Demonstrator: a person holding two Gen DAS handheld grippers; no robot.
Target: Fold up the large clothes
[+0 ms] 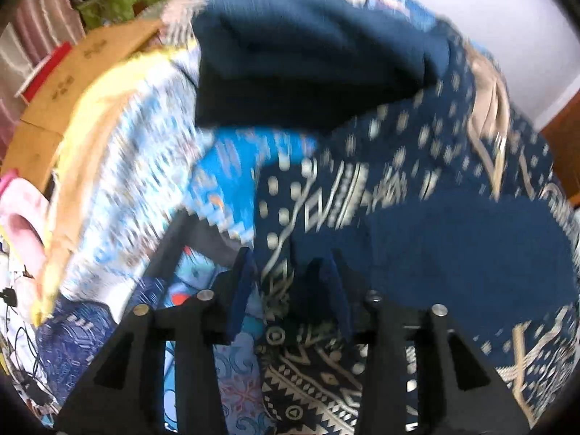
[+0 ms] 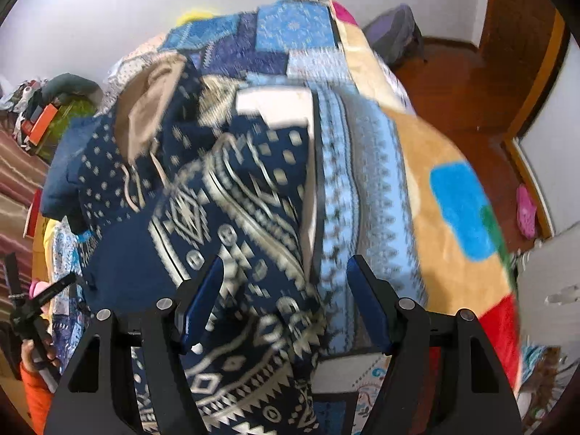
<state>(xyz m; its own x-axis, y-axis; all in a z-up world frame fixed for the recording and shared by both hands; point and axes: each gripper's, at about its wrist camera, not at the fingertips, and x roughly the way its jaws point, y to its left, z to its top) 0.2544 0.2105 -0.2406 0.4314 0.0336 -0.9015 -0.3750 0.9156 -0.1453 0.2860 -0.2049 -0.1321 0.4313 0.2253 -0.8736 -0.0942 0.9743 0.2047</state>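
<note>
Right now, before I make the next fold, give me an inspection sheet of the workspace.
Surface: bed under a patchwork blanket, blues with tan and red patches.
Job's things: navy patterned hoodie spread on the blanket, beige-lined hood and drawstrings showing, plain navy sleeve bunched at the far end.
Clutter: cardboard box and pink item beside the bed.
Grippers: left gripper open, hoodie fabric between its fingers; right gripper open over the hoodie's edge, pads not pressing.
Cables: black leads at the bedside.
Surroundings: white wall, wooden floor, pink slipper.
</note>
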